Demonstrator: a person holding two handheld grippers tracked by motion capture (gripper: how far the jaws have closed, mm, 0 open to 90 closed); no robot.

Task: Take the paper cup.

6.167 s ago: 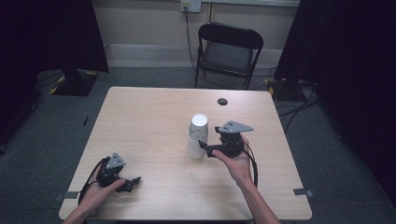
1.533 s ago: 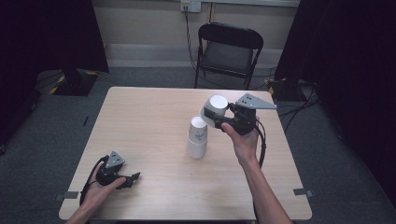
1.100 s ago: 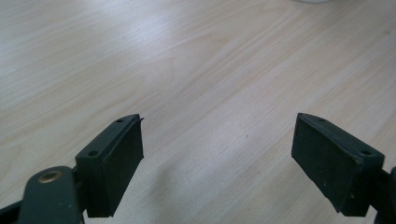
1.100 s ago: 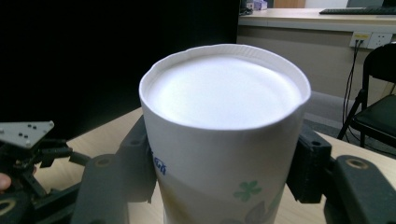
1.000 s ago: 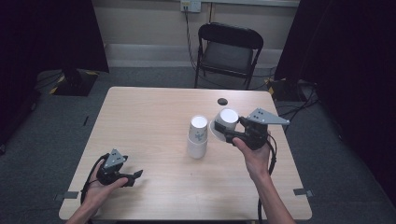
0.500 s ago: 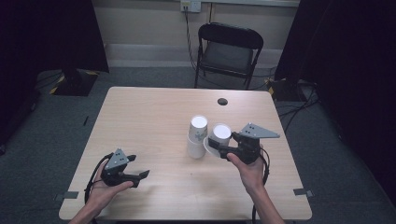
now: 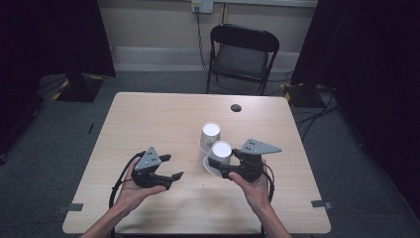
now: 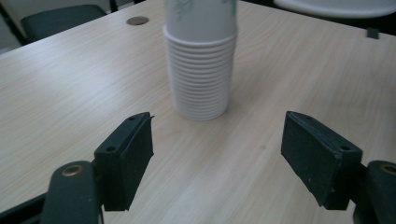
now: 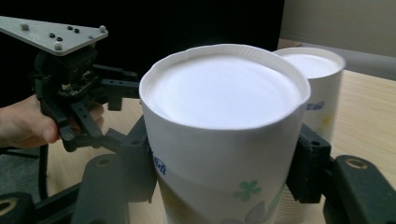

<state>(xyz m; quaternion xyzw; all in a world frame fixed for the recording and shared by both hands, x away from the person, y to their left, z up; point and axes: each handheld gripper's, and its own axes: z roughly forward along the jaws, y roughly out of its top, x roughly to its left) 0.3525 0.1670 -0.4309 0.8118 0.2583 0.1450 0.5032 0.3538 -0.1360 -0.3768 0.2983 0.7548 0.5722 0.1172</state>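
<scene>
Gripping an upturned cup (image 9: 224,140), right fingers (image 9: 140,163) clamp it; left fingers (image 8: 126,158) gape, lately narrowing, before stacked rims (image 8: 200,79).

An upside-down paper cup (image 9: 224,135) sits clamped between the right gripper (image 9: 223,175)'s two black fingers (image 9: 140,163), one pressing on each side. Just behind it at two o'clock stands a stack of cups (image 9: 317,93) on the counter (image 9: 369,121). At nine o'clock, a hand (image 9: 23,123) holds the left gripper (image 9: 100,112).

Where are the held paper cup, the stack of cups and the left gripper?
held paper cup (image 9: 224,93), right gripper view, upturned base.
stack of cups (image 8: 200,79), left gripper view, ribbed rims.
left gripper (image 7: 168,167), high view, between its fingertips.
</scene>
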